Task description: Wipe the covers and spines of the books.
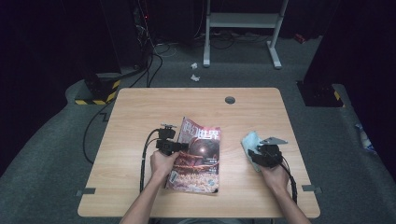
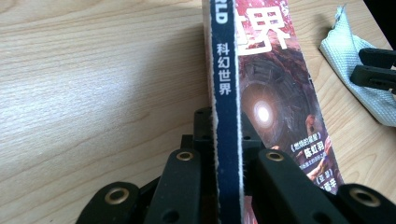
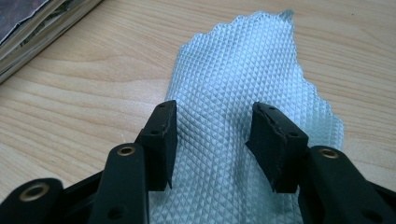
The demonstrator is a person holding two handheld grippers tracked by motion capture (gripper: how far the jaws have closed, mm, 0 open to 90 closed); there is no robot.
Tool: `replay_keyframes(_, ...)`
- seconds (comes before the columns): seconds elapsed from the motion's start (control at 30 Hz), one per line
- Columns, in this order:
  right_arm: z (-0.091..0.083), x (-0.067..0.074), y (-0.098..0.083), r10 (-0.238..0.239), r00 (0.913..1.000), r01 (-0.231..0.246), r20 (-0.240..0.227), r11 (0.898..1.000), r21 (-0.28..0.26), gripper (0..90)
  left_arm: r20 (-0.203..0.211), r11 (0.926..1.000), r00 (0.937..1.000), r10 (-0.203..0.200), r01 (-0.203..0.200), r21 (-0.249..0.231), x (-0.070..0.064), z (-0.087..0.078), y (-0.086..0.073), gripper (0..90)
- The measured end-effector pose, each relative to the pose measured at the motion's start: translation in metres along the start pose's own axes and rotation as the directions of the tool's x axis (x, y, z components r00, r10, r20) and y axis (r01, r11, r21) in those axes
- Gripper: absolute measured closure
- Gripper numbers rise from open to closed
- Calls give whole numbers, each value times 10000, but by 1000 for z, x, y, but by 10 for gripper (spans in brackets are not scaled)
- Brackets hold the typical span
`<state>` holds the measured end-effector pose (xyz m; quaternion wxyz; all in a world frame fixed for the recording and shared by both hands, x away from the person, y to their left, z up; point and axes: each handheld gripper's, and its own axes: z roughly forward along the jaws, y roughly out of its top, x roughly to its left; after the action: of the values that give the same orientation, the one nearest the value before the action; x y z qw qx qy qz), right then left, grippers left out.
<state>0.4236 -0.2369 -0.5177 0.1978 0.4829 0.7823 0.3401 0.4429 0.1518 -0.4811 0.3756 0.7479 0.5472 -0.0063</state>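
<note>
Your left tool clamped the magazine by its spine on the table; your right tool stood open over the cloth.

Two bare forearms in from the bottom of the high view, angled slightly apart, each hand wrapped round a gripper's body; left gripper pointing toward the right side of that view, its jaws drawn close together and pressing on something thin between them, seen from its own camera; right gripper pointing away and slightly left, grey three-cornered plate on top, cable trailing back along the wrist; its jaws standing apart, tips low, pads not pressing; left cable looping beside the left forearm.
</note>
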Motion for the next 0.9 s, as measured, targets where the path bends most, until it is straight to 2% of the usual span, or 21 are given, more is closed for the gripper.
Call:
replay_keyframes(0.13, 0, 1, -5, 40, 10000, -39, 30, 9994, -352, 513, 43, 9999, 9999, -131, 131, 6, 4, -3, 0, 836)
replay_keyframes(0.27, 0, -1, -14, -15, 10000, 10, -48, 9952, -974, 514, -107, 9999, 9999, 43, -41, 166, 5, -10, 4, 836)
replay_keyframes(0.37, 0, -1, -14, 53, 10000, -58, -56, 9955, -948, 514, -95, 9999, 9999, 45, -44, 153, 6, -16, 7, 836)
replay_keyframes(0.67, 0, -1, -15, 114, 9999, -125, -106, 9946, -1034, 514, -65, 9990, 9994, -350, 352, 272, 16, -29, 7, 837)
replay_keyframes(0.9, -1, -1, -15, 163, 9998, -174, -115, 9945, -1030, 515, -291, 9995, 9995, -108, 116, 281, 16, -43, 15, 836)
